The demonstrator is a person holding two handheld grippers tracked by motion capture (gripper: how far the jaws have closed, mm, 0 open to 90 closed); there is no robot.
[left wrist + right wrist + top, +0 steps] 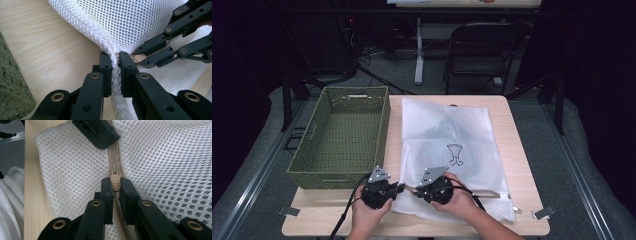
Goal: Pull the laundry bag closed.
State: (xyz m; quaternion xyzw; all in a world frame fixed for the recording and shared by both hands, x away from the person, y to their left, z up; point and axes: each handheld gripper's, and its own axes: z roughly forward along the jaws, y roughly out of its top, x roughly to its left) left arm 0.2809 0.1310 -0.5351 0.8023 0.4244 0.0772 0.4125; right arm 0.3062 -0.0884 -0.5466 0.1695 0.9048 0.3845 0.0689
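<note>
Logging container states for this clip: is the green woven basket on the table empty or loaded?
Empty. The high view shows the green woven basket with its bare woven floor and nothing inside it.

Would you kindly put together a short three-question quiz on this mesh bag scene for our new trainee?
1. True or false: the left tool is pinching the corner seam of the white mesh bag.
2. What does the right tool grip? A) the green basket's rim B) the beige zipper pull C) a cable
3. Fill in: in the high view, the green woven basket sits to the ___ of the bag on the wooden table.

Key: 1 true. 2 B. 3 left.
</note>
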